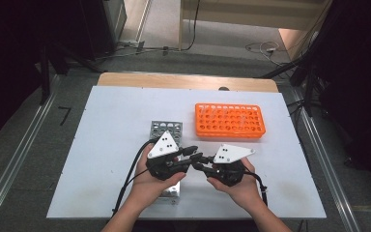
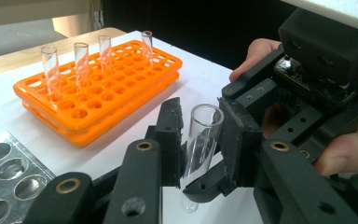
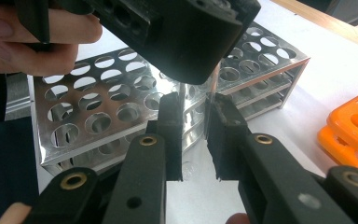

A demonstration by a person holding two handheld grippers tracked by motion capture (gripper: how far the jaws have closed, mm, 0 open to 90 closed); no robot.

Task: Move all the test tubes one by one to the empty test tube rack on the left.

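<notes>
Midway, apparently: clear tube (image 2: 200,149) upright between orange rack (image 2: 98,88) and metal rack (image 1: 166,131), clamped by right hand-held gripper (image 3: 196,128) and now pinched by left hand-held gripper (image 2: 200,140) too; four tubes seated in orange rack, handover unfinished.

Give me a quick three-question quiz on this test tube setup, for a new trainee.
1. How many glass tubes stand in the orange rack?
2. True or false: the metal rack lies nearer the person than the orange rack.
3. What sits between the jaws of both the left gripper and the right gripper? A) a clear test tube B) a pen C) a bottle cap

Key: 1. Four. 2. True. 3. A.
</notes>
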